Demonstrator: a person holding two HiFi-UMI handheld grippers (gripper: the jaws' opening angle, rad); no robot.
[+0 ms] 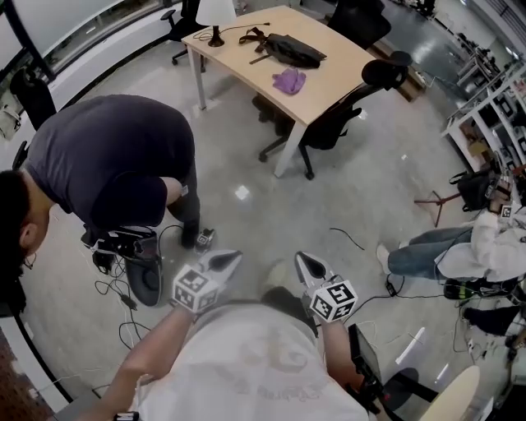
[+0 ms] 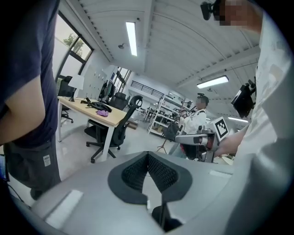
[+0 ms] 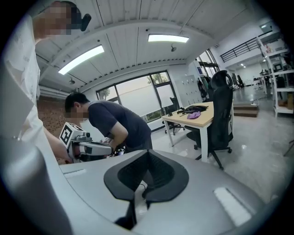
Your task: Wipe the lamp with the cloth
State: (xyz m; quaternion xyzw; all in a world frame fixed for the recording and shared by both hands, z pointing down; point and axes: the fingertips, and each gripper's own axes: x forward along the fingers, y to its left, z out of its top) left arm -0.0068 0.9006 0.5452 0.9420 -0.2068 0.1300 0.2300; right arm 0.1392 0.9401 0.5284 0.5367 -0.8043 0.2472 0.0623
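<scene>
Both grippers are empty and closed: the left gripper (image 2: 147, 157) has its ribbed pads meeting at the tips with nothing between them, and the right gripper (image 3: 148, 157) looks the same. They are held close to the holder's chest, side by side. The lamp (image 1: 215, 15) stands well ahead of them, at the far left corner of the wooden surface (image 1: 238, 59), and the purple cloth (image 1: 289, 80) lies on the nearer edge of that surface, just this side of a black bag (image 1: 294, 51); neither has been reached. The likeliest trouble is in the approach: loose cables (image 1: 123, 306) trail over the floor just left of the left gripper, and a person bent over (image 1: 107, 156) is near that side, so a step that way could snag or bump. An office chair (image 1: 345, 111) sits against the surface's near edge beside the cloth and may block the reach. Later, the lamp looks light and top-heavy, so a hard wipe could tip it, and its cord runs towards the bag. The lamp's shade is cut off by the head view's top edge, it is small in the left gripper view, and I cannot find it in the right gripper view.
</scene>
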